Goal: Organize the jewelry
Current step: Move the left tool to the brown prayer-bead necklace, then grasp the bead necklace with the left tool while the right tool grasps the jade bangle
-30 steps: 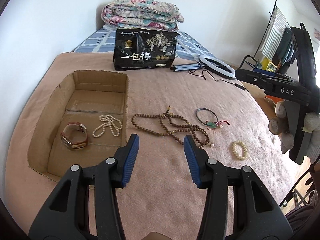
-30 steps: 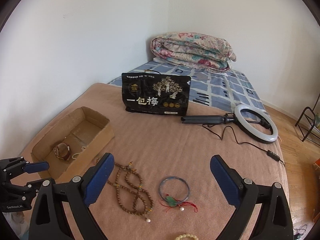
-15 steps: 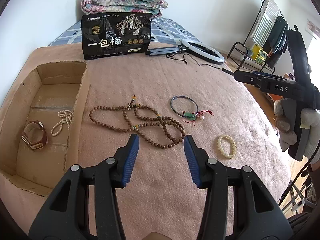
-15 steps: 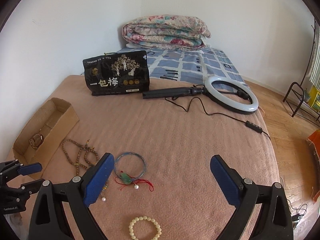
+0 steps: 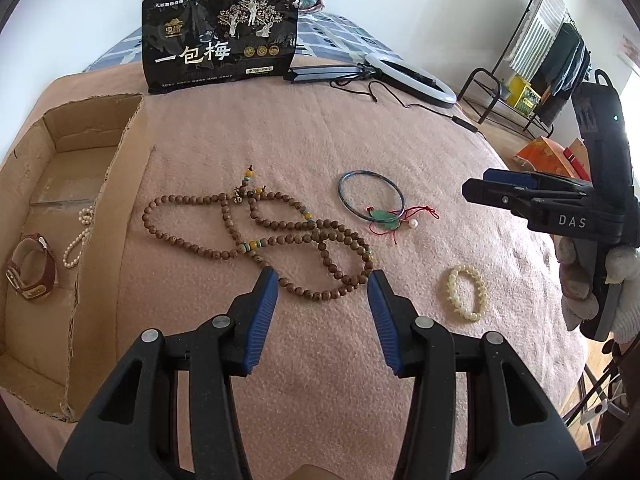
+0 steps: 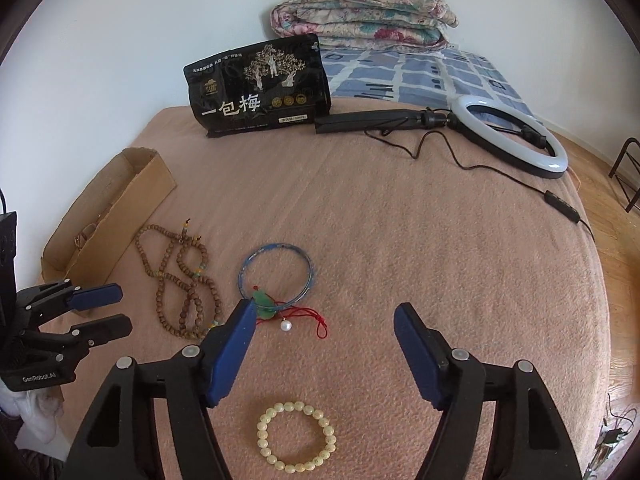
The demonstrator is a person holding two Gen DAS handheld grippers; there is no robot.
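**Both grippers close in on the loose jewelry**

On the bed's tan fleece blanket (image 5: 400, 128), three pieces lie outside the box: the long brown wooden bead necklace (image 5: 256, 240), the thin blue bangle with a green pendant, red cord and a pearl (image 5: 370, 200), and the small cream bead bracelet (image 5: 466, 292); over the last second both cameras have swung away from the box and down toward these pieces, so the necklace now sits much larger in the left view, with its nearest loop just ahead of the left gripper (image 5: 322, 284); its blue-padded fingers (image 5: 264, 312) stand apart and hold nothing; the right gripper (image 6: 324, 324), fingers also wide apart and empty, has dropped from a high, distant view to hover over the blanket, with the bangle's pendant just beside its left finger and the cream bracelet near it below; I judge that each gripper is lining up a fresh pick, the left on the necklace, the right on the bangle or bracelet.

The shallow open cardboard box (image 5: 120, 152) lies at the left, close beside the necklace; it holds a brown leather-strapped wristwatch (image 5: 30, 272) and a small white pearl strand (image 5: 80, 236), which lie near each other on its floor; two pieces look sorted, three remain.
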